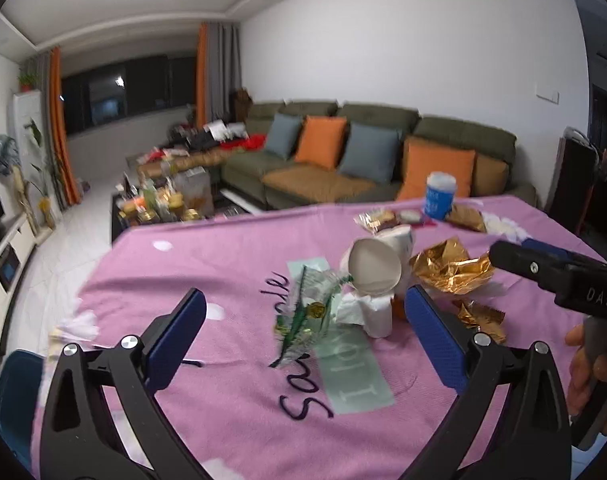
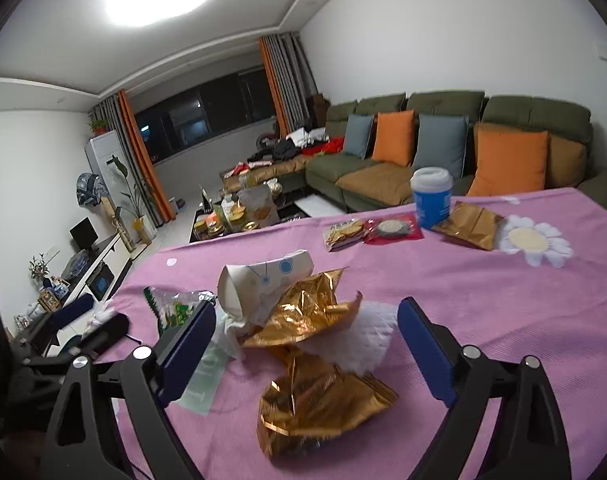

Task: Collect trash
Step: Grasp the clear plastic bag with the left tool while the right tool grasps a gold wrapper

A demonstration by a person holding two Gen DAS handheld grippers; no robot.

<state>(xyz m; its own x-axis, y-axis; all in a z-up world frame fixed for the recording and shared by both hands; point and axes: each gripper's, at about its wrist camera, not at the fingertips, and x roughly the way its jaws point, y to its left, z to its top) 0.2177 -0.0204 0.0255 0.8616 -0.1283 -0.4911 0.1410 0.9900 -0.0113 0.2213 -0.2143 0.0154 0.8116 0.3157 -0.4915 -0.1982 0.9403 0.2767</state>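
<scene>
The left hand-held gripper [image 1: 305, 344] is hovering over the tabletop [image 1: 223, 420], which is lying under a pink cloth. Its blue-padded jaws are standing wide apart and released, pressing on nothing. A clear green-printed wrapper [image 1: 303, 320] and a crumpled white tissue [image 1: 363, 312] are lying between the two fingers, on the cloth.

The right hand-held gripper [image 2: 307, 348] is likewise standing released, jaws wide, with nothing clamped. Between its fingers the trash pile is sitting on the near part of the tabletop: a crumpled gold foil wrapper [image 2: 303, 316] with a second gold foil wrapper [image 2: 319, 404] lying nearer, and a white napkin [image 2: 359, 340] lying between them toward the right. A tipped-over paper cup [image 2: 259, 280] is lying on its side just beyond the foil, its mouth facing left and near.

At the far side of the tabletop, well apart from the pile, a blue cup with a white lid [image 2: 431, 196] is standing upright. A snack packet [image 2: 343, 232] and a red packet [image 2: 391, 230] are lying to its left, and a flat gold bag [image 2: 471, 224] is lying to its right.

In the left wrist view, the right hand-held gripper is showing at the right edge, with a person's hand [image 1: 583, 372] gripping its handle
</scene>
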